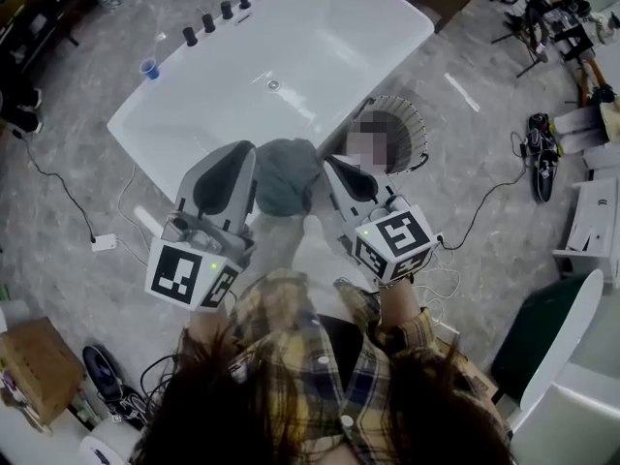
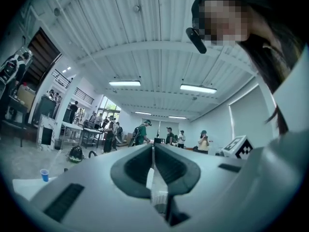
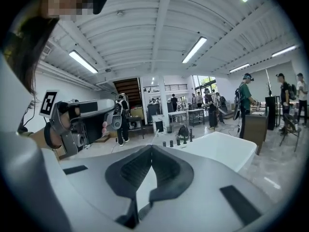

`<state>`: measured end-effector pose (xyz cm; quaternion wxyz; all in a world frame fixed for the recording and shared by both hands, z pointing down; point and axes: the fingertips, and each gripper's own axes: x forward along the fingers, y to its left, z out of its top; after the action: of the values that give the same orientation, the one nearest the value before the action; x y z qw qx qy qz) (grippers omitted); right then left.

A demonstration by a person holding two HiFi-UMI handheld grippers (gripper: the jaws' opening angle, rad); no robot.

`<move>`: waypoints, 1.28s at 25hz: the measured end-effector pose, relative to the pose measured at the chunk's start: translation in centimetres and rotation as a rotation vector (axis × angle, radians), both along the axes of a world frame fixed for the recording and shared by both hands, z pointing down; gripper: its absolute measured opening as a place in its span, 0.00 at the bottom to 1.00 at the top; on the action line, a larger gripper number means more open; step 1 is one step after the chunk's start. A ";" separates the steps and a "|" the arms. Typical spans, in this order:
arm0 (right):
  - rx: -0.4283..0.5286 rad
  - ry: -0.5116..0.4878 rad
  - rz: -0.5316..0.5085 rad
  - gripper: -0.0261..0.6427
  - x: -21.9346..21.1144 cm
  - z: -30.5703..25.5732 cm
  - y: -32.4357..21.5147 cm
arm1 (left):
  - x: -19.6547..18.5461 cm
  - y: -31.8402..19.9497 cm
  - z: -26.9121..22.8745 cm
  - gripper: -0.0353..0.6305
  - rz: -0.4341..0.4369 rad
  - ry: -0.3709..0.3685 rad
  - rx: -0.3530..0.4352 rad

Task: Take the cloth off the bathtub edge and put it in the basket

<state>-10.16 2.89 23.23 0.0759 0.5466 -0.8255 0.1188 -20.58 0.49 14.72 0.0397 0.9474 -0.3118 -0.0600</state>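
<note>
Both grippers are raised in front of the person over the near end of the bathtub (image 1: 291,56). The cloth (image 1: 288,174), a grey-green bunched heap, sits on the near edge of the tub. From the head view it lies directly between the two grippers and below them, with its longer side running away from the person, roughly parallel to both. The left gripper (image 1: 245,148) has its jaws fully together with nothing between them, and the right gripper (image 1: 326,162) is the same. Neither gripper view shows the cloth; both look out level across the room, over the tub rim, so the cloth is under their line of sight. The two tips look about equally near, the left just beside the cloth's left flank and the right just beside its right flank. The basket (image 1: 415,116), wire-sided, stands on the floor just beside the tub on the right-hand side, beyond the right gripper. Judgement: the right gripper is better placed, since the cloth-to-basket path runs to its own side. Either gripper must first open and tip downward — the cloth is below the jaws, not ahead.
</note>
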 end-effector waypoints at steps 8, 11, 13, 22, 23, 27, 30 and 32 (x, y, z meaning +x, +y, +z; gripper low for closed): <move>-0.002 0.024 -0.124 0.06 4.9 -0.5 -6.8 | 6.3 -5.7 -0.9 0.10 -0.076 0.000 0.014; -0.006 0.023 -0.164 0.06 6.5 -0.2 -9.0 | 8.1 -7.4 -0.8 0.10 -0.106 -0.008 0.019; -0.006 0.017 -0.187 0.06 7.3 0.0 -10.2 | 9.1 -8.4 -0.5 0.10 -0.127 -0.017 0.019; -0.051 0.010 -0.277 0.06 7.8 2.0 -13.6 | 10.0 -10.7 1.3 0.10 -0.192 -0.064 -0.026; -0.054 0.013 -0.281 0.06 7.5 2.2 -13.9 | 9.8 -10.8 1.6 0.10 -0.195 -0.069 -0.033; -0.070 0.029 -0.280 0.06 6.9 3.1 -14.5 | 9.4 -11.4 2.5 0.10 -0.192 -0.076 -0.055; -0.078 0.026 -0.265 0.06 7.1 3.3 -14.5 | 9.8 -11.8 2.7 0.10 -0.182 -0.089 -0.062; -0.080 0.039 -0.258 0.06 7.3 3.6 -14.6 | 10.0 -11.7 3.2 0.10 -0.178 -0.103 -0.073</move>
<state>-2.83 -11.71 26.85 0.1283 0.4346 -0.8818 0.1304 -10.61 -11.23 17.88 0.0524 0.9158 -0.3981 -0.0031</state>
